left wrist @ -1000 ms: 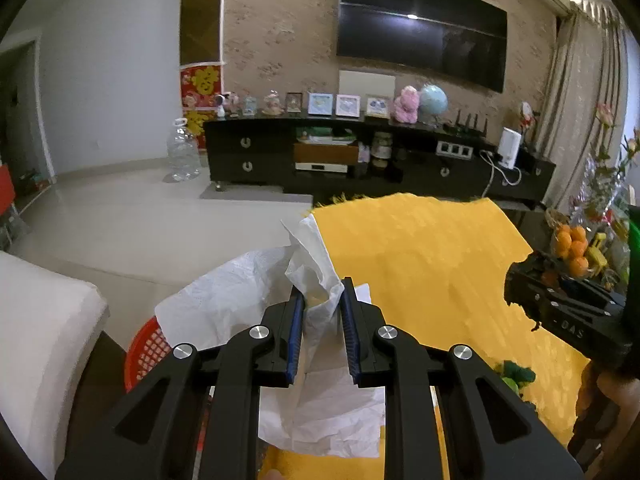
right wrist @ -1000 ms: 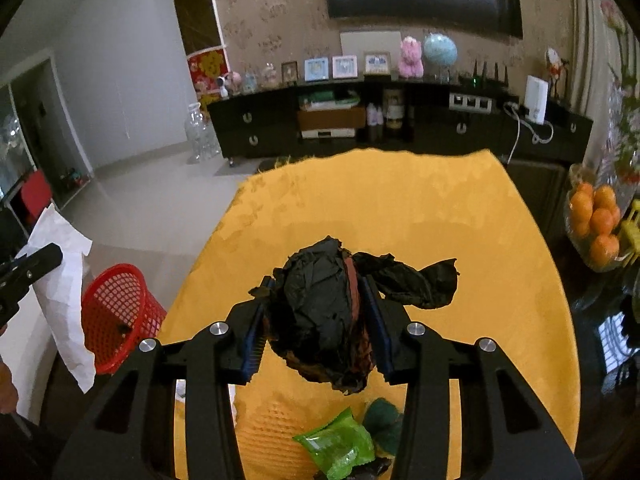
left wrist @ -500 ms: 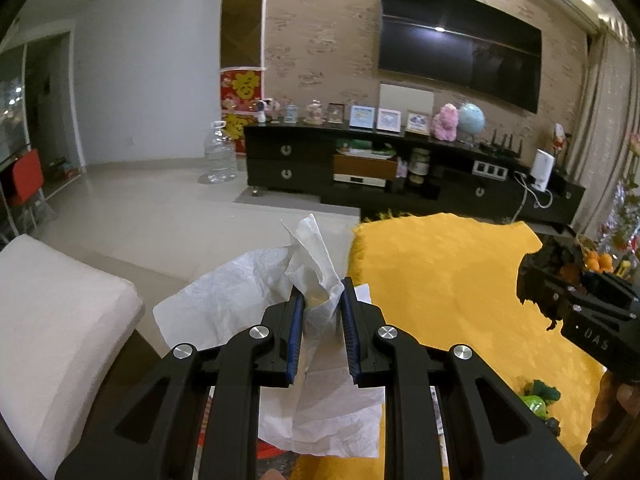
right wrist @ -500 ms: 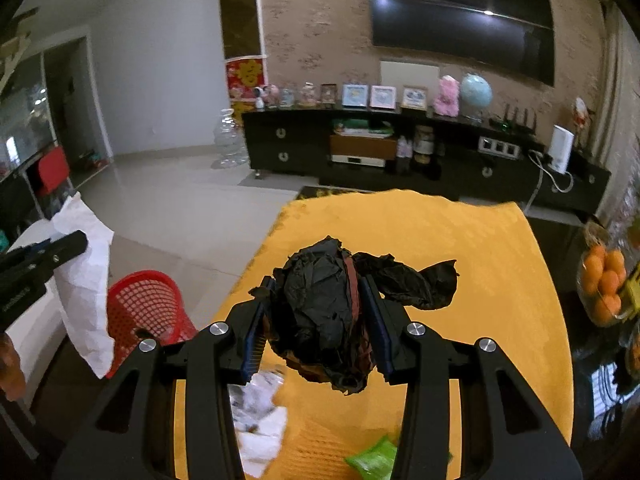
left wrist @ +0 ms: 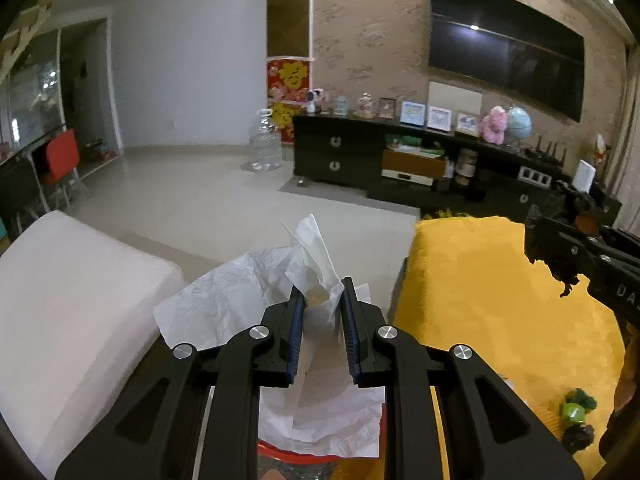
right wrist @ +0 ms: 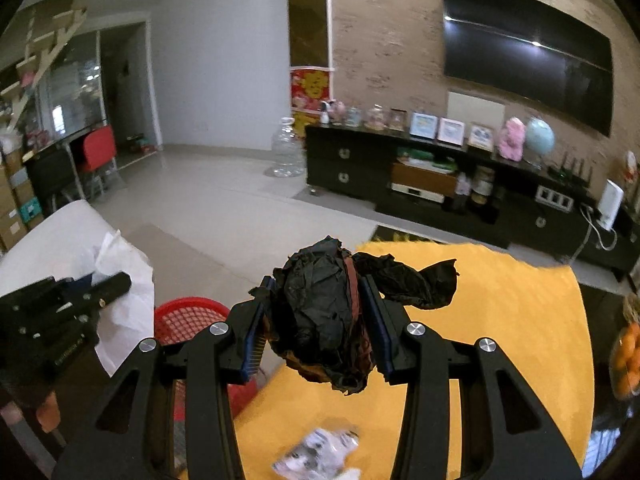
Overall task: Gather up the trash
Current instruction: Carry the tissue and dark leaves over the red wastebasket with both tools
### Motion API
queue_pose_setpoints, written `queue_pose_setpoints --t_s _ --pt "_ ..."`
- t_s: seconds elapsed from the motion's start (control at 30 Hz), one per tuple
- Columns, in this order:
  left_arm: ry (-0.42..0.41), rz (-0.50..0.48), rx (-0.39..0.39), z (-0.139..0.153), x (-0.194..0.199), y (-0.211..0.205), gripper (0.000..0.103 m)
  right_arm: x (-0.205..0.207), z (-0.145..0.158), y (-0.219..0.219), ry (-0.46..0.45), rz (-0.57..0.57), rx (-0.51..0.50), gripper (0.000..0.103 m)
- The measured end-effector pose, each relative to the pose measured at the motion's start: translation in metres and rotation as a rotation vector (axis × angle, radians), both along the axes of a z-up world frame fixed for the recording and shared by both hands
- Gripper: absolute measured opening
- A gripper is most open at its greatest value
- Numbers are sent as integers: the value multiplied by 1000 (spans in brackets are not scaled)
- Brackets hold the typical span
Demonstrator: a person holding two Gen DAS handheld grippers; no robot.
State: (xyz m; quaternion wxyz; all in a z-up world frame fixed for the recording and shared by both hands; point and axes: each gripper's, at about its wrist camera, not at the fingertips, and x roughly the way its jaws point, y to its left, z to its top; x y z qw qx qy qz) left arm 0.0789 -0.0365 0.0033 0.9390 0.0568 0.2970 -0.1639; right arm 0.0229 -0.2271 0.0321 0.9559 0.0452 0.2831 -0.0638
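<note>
My left gripper (left wrist: pixel 321 300) is shut on a crumpled white tissue (left wrist: pixel 256 296) and holds it over the red mesh basket (left wrist: pixel 296 456), whose rim shows just below. My right gripper (right wrist: pixel 318 292) is shut on a crumpled black wrapper (right wrist: pixel 328 312) above the left edge of the yellow tablecloth (right wrist: pixel 500 340). The red basket (right wrist: pixel 188 316) stands on the floor left of the table in the right wrist view. The left gripper (right wrist: pixel 116 284) with its tissue (right wrist: pixel 128 280) shows there too. The right gripper (left wrist: pixel 560 240) shows at the right of the left wrist view.
A white and black wrapper (right wrist: pixel 320 452) lies on the cloth near me. Green and dark scraps (left wrist: pixel 576 412) lie on the cloth at right. A white cushioned seat (left wrist: pixel 72 292) is left of the basket. A black TV cabinet (left wrist: pixel 420 160) lines the far wall. Oranges (right wrist: pixel 628 356) sit at right.
Both grippers have swung left, off the middle of the table toward the basket, each still holding its trash. The left gripper now hangs over the basket's rim.
</note>
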Motion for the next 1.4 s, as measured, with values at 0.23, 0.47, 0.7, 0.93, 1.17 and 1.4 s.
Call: queue_pose_setpoints --t_s 0.23,0.47,0.7,0.93,1.17,1.4 --pt "20 36 11 -7 9 16 17 22 -11 16 14 58 23 42" --pt "46 50 22 -15 15 21 17 37 -19 34 28 107 36 42" --pt "79 70 24 -26 25 28 18 44 -34 54 62 142 36 42" --pt "130 97 27 -42 39 33 18 53 -46 68 92 172 47 42" --pt "160 119 32 -51 47 40 18 62 -61 78 126 190 55 42" --pt "225 140 51 -75 57 45 18 72 -77 84 157 232 92 43"
